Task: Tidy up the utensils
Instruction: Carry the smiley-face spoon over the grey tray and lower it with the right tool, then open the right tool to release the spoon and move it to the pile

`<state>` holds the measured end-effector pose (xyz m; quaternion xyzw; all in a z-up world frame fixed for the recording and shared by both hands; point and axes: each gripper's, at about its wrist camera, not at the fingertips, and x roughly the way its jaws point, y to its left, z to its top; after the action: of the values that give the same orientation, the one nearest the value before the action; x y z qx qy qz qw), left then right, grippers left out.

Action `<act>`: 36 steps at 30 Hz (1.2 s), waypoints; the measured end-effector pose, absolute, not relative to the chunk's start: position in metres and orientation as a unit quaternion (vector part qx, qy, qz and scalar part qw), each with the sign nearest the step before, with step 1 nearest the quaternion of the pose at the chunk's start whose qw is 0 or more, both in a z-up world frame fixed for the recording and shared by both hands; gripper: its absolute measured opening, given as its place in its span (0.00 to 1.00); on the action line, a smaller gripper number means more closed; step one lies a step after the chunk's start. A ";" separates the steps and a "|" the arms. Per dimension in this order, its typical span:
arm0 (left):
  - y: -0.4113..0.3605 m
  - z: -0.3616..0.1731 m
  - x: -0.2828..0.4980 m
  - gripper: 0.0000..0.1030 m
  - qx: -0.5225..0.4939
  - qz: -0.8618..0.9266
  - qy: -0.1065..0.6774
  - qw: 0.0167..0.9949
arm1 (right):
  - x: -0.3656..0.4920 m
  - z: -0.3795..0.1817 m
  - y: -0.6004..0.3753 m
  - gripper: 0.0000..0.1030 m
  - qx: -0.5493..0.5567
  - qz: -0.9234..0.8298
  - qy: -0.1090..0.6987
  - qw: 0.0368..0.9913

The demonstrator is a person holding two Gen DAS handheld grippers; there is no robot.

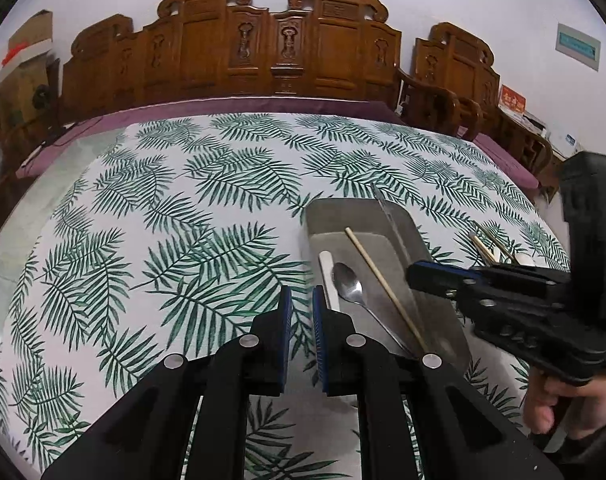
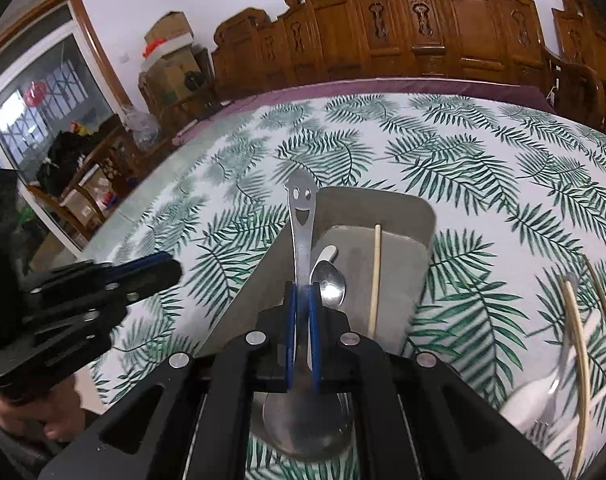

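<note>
My right gripper (image 2: 302, 300) is shut on the handle of a metal spoon (image 2: 299, 208) with a smiling face; its bowl hangs below the fingers, over the near end of a grey metal tray (image 2: 383, 204). In the tray lie a smaller metal spoon (image 2: 331, 280), a white spoon (image 2: 329, 254) and a pale chopstick (image 2: 375, 276). In the left wrist view my left gripper (image 1: 302, 308) is shut with nothing in it, just left of the tray (image 1: 383, 208). The right gripper (image 1: 423, 276) reaches over the tray's right side.
Loose chopsticks (image 2: 579, 340) and a white spoon (image 2: 531, 400) lie on the leaf-patterned tablecloth (image 1: 163, 240) to the right of the tray. Carved wooden chairs (image 1: 263, 48) line the table's far edge. A person's hand (image 1: 551, 400) holds the right gripper.
</note>
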<state>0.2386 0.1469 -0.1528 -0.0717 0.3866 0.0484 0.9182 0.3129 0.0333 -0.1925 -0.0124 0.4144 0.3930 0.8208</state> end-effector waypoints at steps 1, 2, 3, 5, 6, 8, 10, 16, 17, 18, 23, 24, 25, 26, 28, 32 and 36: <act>0.150 -0.153 0.238 0.09 -0.073 0.049 0.386 0.918 | 0.314 -0.195 0.039 0.08 -0.016 0.392 0.415 0.821; 0.151 -0.153 0.238 0.09 -0.074 0.050 0.386 0.918 | 0.314 -0.197 0.043 0.08 -0.019 0.391 0.416 0.821; 0.153 -0.153 0.238 0.09 -0.076 0.051 0.385 0.918 | 0.315 -0.201 0.048 0.08 -0.024 0.389 0.419 0.820; 0.156 -0.153 0.237 0.09 -0.079 0.051 0.385 0.918 | 0.316 -0.207 0.057 0.08 -0.036 0.386 0.425 0.818; 0.156 -0.154 0.237 0.09 -0.080 0.051 0.385 0.918 | 0.316 -0.210 0.059 0.08 -0.040 0.385 0.427 0.817; 0.157 -0.154 0.237 0.09 -0.080 0.050 0.385 0.918 | 0.315 -0.215 0.063 0.08 -0.049 0.382 0.431 0.816; 0.157 -0.154 0.237 0.09 -0.079 0.050 0.384 0.918 | 0.314 -0.217 0.064 0.08 -0.051 0.379 0.433 0.816; 0.153 -0.152 0.237 0.09 -0.077 0.049 0.383 0.919 | 0.316 -0.216 0.060 0.09 -0.049 0.376 0.435 0.817; 0.152 -0.152 0.237 0.09 -0.076 0.049 0.383 0.919 | 0.317 -0.215 0.059 0.09 -0.048 0.376 0.433 0.818; 0.151 -0.152 0.237 0.09 -0.075 0.048 0.383 0.920 | 0.318 -0.214 0.056 0.09 -0.045 0.377 0.433 0.817; 0.141 -0.150 0.239 0.09 -0.071 0.040 0.381 0.921 | 0.314 -0.201 0.026 0.09 -0.034 0.381 0.415 0.826; 0.138 -0.150 0.239 0.09 -0.073 0.037 0.381 0.921 | 0.312 -0.197 0.016 0.09 -0.033 0.381 0.409 0.828; 0.134 -0.150 0.240 0.09 -0.074 0.031 0.381 0.921 | 0.310 -0.194 0.007 0.09 -0.036 0.381 0.405 0.831; 0.130 -0.149 0.240 0.09 -0.073 0.027 0.380 0.922 | 0.306 -0.191 -0.007 0.09 -0.042 0.378 0.397 0.835; 0.120 -0.148 0.242 0.09 -0.069 0.017 0.379 0.922 | 0.300 -0.185 -0.033 0.09 -0.057 0.365 0.386 0.845; 0.100 -0.146 0.246 0.14 -0.066 0.001 0.378 0.923 | 0.299 -0.183 -0.080 0.09 -0.083 0.330 0.377 0.861; 0.080 -0.144 0.250 0.24 -0.061 -0.016 0.376 0.924 | 0.307 -0.186 -0.124 0.09 -0.089 0.292 0.373 0.876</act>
<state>0.2503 0.0795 -0.1443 -0.0613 0.3765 -0.0156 0.9243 0.3070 -0.1240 -0.1863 -0.0887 0.3735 0.2921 0.8760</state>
